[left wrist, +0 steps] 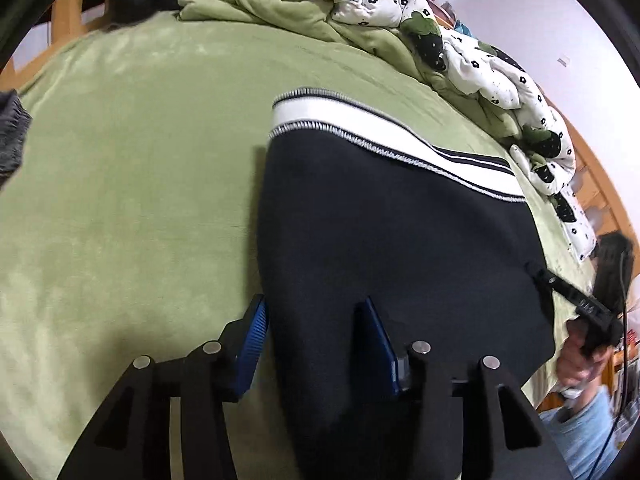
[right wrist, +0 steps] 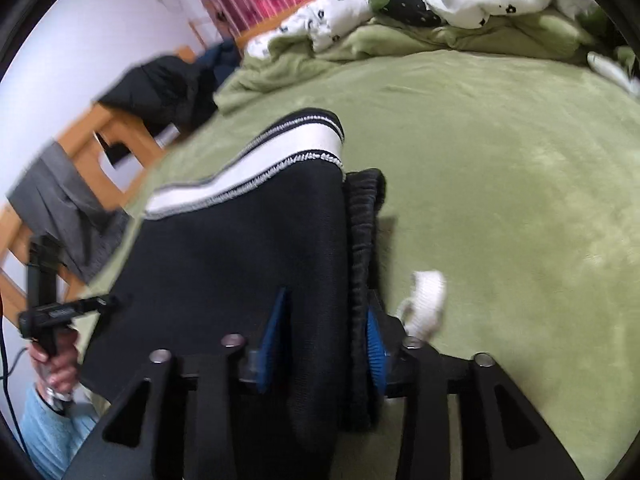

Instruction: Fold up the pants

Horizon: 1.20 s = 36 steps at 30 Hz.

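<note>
Black pants with a white, black-striped band lie on the green bed cover. My left gripper has its jaws apart around the near left edge of the pants. My right gripper straddles the near right edge of the pants, with the ribbed waistband between its blue pads; its jaws stand apart. A white drawstring hangs just right of it. Each gripper shows in the other's view: right, left.
A crumpled green and white flowered quilt lies along the far side of the bed. The wooden bed frame carries dark clothes and a grey garment. A white wall stands behind.
</note>
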Tool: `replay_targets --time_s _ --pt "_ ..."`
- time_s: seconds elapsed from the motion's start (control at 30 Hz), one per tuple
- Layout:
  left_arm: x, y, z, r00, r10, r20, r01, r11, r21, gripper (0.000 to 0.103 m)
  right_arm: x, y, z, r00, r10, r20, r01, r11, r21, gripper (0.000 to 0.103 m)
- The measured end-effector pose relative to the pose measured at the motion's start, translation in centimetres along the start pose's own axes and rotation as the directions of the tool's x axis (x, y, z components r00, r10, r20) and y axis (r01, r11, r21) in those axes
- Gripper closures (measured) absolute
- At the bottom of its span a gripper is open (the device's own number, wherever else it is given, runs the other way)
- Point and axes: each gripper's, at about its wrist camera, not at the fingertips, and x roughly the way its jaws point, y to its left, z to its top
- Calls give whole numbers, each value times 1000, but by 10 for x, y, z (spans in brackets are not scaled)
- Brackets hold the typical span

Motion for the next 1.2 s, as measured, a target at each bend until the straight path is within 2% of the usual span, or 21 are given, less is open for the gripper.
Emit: replay_targets --time_s 0.07,0.1,0.17,0.23,0.3,0.37,0.43,0.47,0.57,0.67,0.77,0.83,0.97,1.0,1.03,1.1,1.2 --pt "-14 6 -2 999 6 51 -4 1000 -24 41 -18 9 11 998 -54 42 56 998 -42 60" --pt "-23 9 -4 995 10 97 -5 999 -46 39 -25 15 18 995 -60 74 65 996 -59 60" --pt "-29 12 -5 990 15 139 -6 998 -64 38 -21 20 26 996 -51 73 57 995 -76 58" --pt "-30 13 -6 989 14 145 -3 997 -74 38 1 25 34 996 -75 42 78 993 -83 59" --pt "-29 12 -7 990 22 140 -13 998 -65 38 27 24 34 994 -113 -9 111 990 -92 79" --pt "-32 11 -9 988 43 150 -38 999 -38 38 22 23 32 994 -99 42 102 991 -82 94" --pt "-39 8 -12 985 41 170 -42 999 -3 38 -1 8 34 995 6 102 -10 999 31 94" --pt "-42 8 -12 983 32 183 -34 999 7 38 -3 6 33 996 11 91 -14 999 35 94" --pt "-43 2 -3 978 13 206 -16 1000 13 38 25 12 22 990 -141 11 141 986 -86 90" --pt "-38 -11 14 980 25 195 -36 998 54 38 6 20 30 986 -160 49 165 980 -111 81" --pt "-34 -33 32 970 44 240 -77 989 128 38 -17 32 45 977 -151 153 168 981 -99 81" --pt "-24 -46 49 965 48 256 -86 986 141 38 -11 46 58 981 -135 137 153 980 -129 81" --pt "11 -59 77 976 12 219 -43 990 135 38 36 59 75 986 -148 71 160 966 -203 81" --pt "21 -60 80 976 32 215 -61 989 133 38 53 56 74 984 -170 49 177 959 -222 81" --pt "36 -58 84 978 80 195 -105 987 122 38 64 55 72 981 -189 41 194 953 -234 81" --pt "64 -47 88 979 156 132 -168 982 84 38 72 47 68 981 -185 65 195 951 -239 82" --pt "68 -32 82 986 88 141 -95 994 49 35 73 48 69 983 -176 53 184 951 -248 82"
